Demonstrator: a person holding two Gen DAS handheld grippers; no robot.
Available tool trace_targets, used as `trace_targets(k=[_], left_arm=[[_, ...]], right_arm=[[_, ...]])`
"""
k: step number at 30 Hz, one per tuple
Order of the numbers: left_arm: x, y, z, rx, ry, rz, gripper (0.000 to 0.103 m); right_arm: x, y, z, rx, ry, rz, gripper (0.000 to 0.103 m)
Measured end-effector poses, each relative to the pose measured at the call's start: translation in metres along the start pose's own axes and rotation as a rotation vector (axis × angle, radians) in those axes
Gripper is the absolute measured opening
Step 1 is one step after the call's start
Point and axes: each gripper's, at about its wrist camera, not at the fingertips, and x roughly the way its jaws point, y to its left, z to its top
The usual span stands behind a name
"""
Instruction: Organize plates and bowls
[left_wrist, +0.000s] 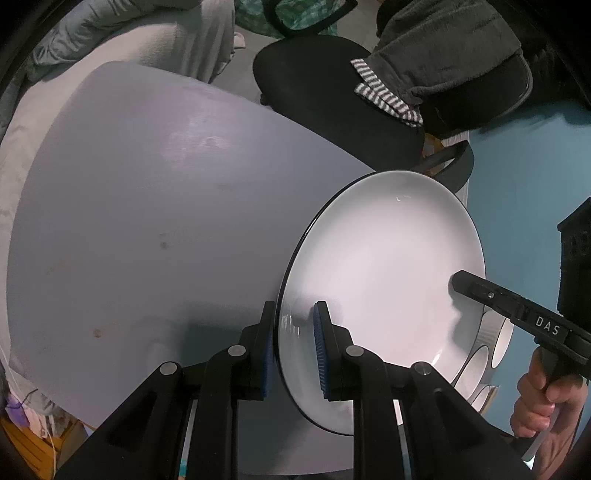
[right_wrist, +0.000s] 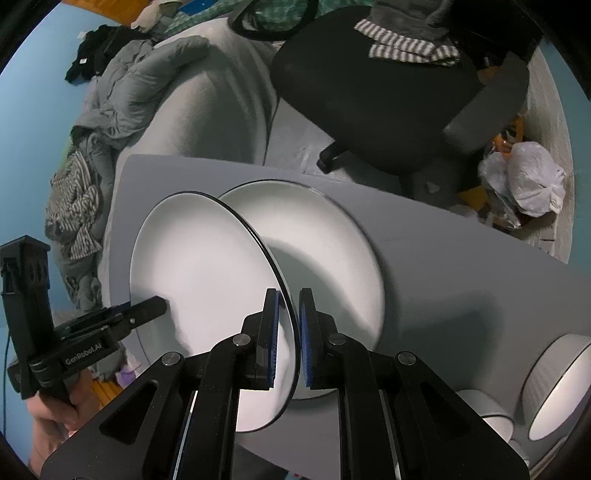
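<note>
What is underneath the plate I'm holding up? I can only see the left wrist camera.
Observer: A second white plate lies flat on the table, partly hidden behind the held plate.
Child: Is there anything on the floor past the table?
Observer: Yes, a white plastic bag sits on the floor beyond the table's far edge.
</note>
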Motion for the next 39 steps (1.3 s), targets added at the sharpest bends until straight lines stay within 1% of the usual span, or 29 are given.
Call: trace_targets(k=[6, 8, 14, 19, 21, 25, 28, 30, 32, 34, 36, 37, 38, 39], left_arm=[[0.016, -0.015, 0.005, -0.002, 0.03, 0.02, 0.018], [0.019, -0.019, 0.007, 0.01, 0.032, 0.045, 0.018], [0.022, -0.022, 0.012, 0.014, 0.039, 0.063, 0.018], [0.028, -0.031, 0.02, 0.02, 0.055, 0.084, 0.018], [0.027, -0.034, 0.022, 0.034, 0.05, 0.097, 0.019], [0.028, -0.039, 0.025, 0.053, 0.058, 0.109, 0.022], [0.027, -0.042, 0.027, 0.065, 0.055, 0.12, 0.025], [0.025, -0.045, 0.027, 0.076, 0.053, 0.126, 0.028], [0.023, -0.046, 0.026, 0.084, 0.05, 0.124, 0.031], [0.021, -0.046, 0.023, 0.085, 0.044, 0.123, 0.033], [0.018, -0.044, 0.022, 0.08, 0.038, 0.121, 0.038], [0.017, -0.044, 0.021, 0.078, 0.033, 0.119, 0.04], [0.015, -0.044, 0.019, 0.078, 0.028, 0.12, 0.042], [0.014, -0.044, 0.019, 0.08, 0.025, 0.122, 0.045]], right_arm=[[0.002, -0.022, 0.004, 0.017, 0.022, -0.008, 0.011], [0.004, -0.026, 0.006, 0.022, 0.034, -0.005, 0.011], [0.008, -0.03, 0.009, 0.032, 0.048, 0.007, 0.011], [0.011, -0.036, 0.009, 0.066, 0.063, 0.014, 0.011], [0.012, -0.038, 0.01, 0.078, 0.07, -0.004, 0.011], [0.009, -0.041, 0.01, 0.116, 0.074, 0.022, 0.011], [0.008, -0.039, 0.012, 0.12, 0.09, 0.008, 0.013], [0.006, -0.036, 0.012, 0.128, 0.101, -0.005, 0.016], [0.004, -0.035, 0.013, 0.136, 0.105, -0.005, 0.026], [0.003, -0.032, 0.014, 0.14, 0.114, -0.008, 0.032], [0.002, -0.028, 0.013, 0.125, 0.113, -0.045, 0.042], [0.0, -0.026, 0.014, 0.114, 0.106, -0.084, 0.053], [-0.002, -0.025, 0.014, 0.106, 0.096, -0.111, 0.056], [-0.005, -0.023, 0.014, 0.094, 0.083, -0.134, 0.056]])
